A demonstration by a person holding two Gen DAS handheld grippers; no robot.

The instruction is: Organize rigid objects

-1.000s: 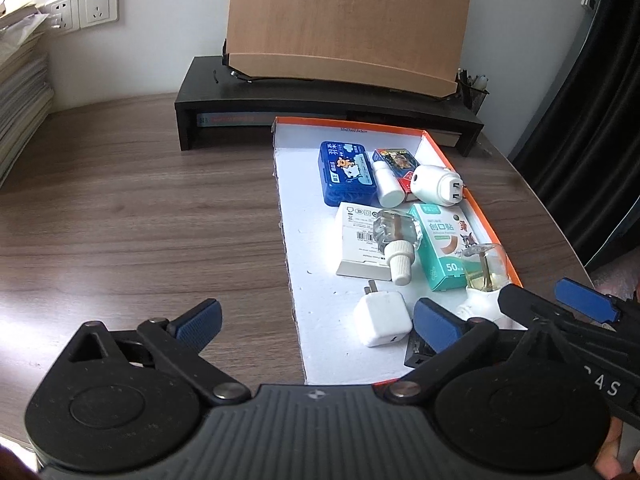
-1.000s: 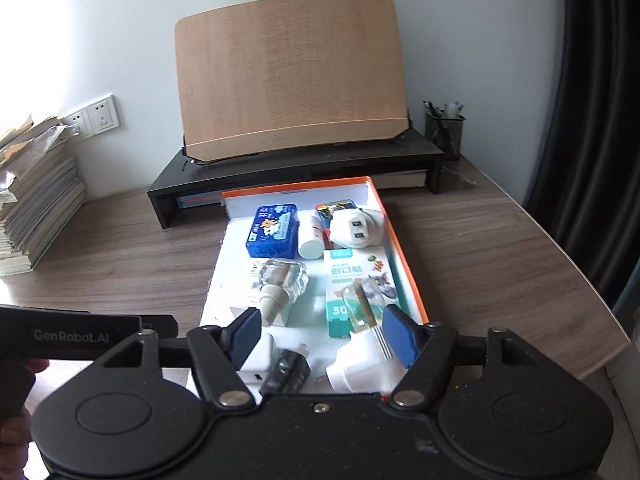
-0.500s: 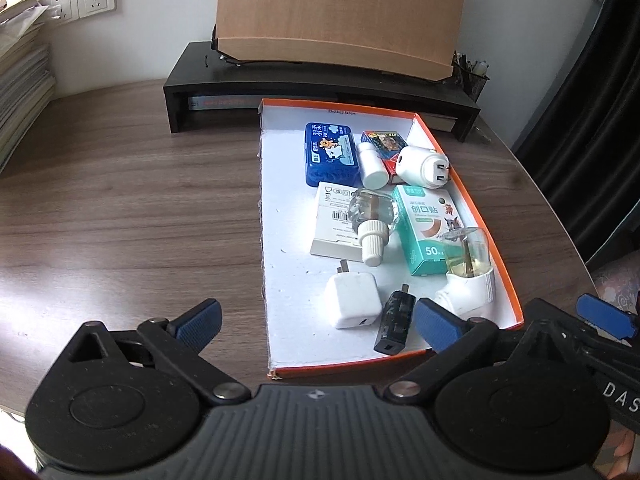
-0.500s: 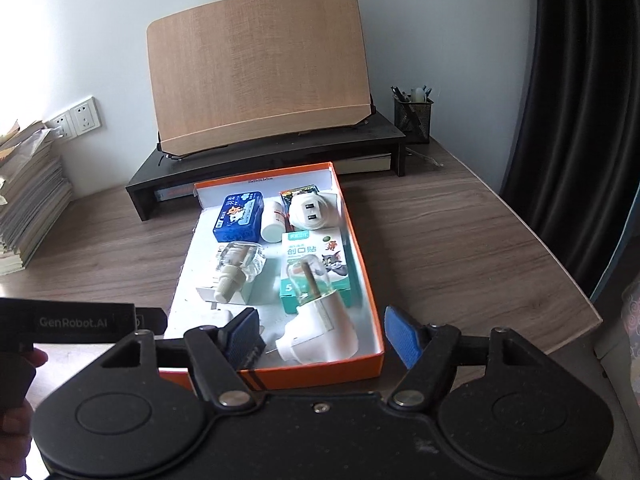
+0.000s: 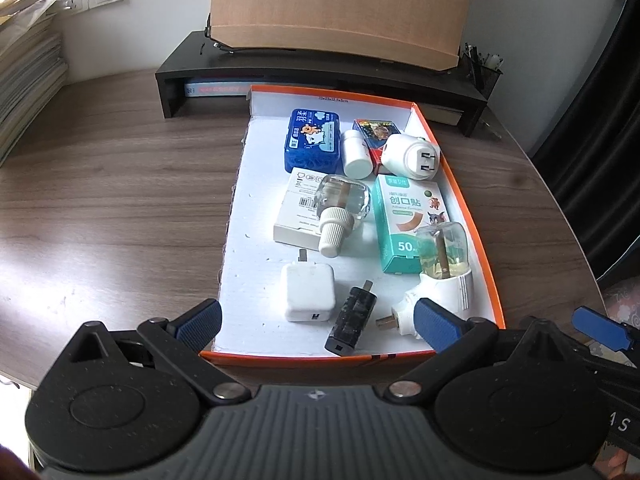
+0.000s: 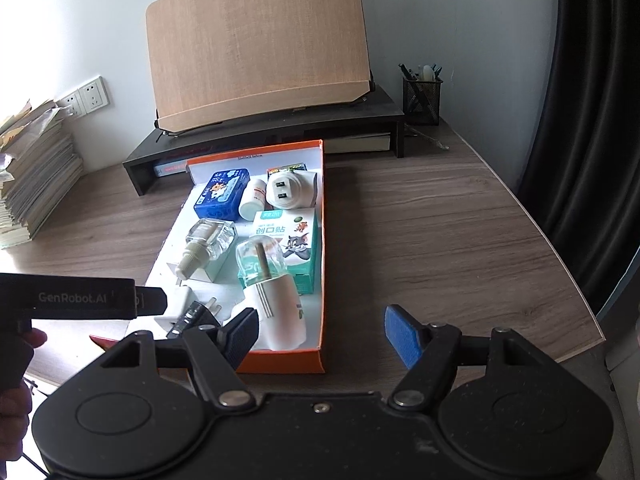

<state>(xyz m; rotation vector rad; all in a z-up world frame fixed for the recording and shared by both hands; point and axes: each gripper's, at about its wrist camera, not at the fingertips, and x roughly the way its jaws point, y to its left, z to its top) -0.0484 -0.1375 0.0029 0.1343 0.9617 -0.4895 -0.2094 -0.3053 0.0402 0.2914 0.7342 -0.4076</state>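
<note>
An orange box [image 5: 468, 216] with a white floor lies on the wooden table. It holds a blue tin [image 5: 314, 140], a white bottle [image 5: 356, 154], a round white plug adapter [image 5: 412, 158], a glass refill bottle [image 5: 340, 208] on a white carton [image 5: 294, 216], a teal plaster box [image 5: 408, 224], a white plug-in vaporiser [image 5: 440, 280], a white charger [image 5: 308, 292] and a black charger [image 5: 352, 320]. My left gripper [image 5: 318, 324] hangs open over the box's near edge. My right gripper [image 6: 322, 334] stands open at the box's near right corner [image 6: 316, 360], holding nothing.
Behind the box a black monitor stand [image 6: 260, 140] carries a tilted wooden board [image 6: 256, 48]. A mesh pen holder [image 6: 420, 98] is at the back right, and a paper stack [image 6: 36, 184] and wall sockets [image 6: 84, 98] at the left. A dark curtain [image 6: 592, 120] hangs right.
Both grippers have drawn back from over the box toward the table's near edge. The white vaporiser that lay between the right fingers now lies in the box, clear of them.
</note>
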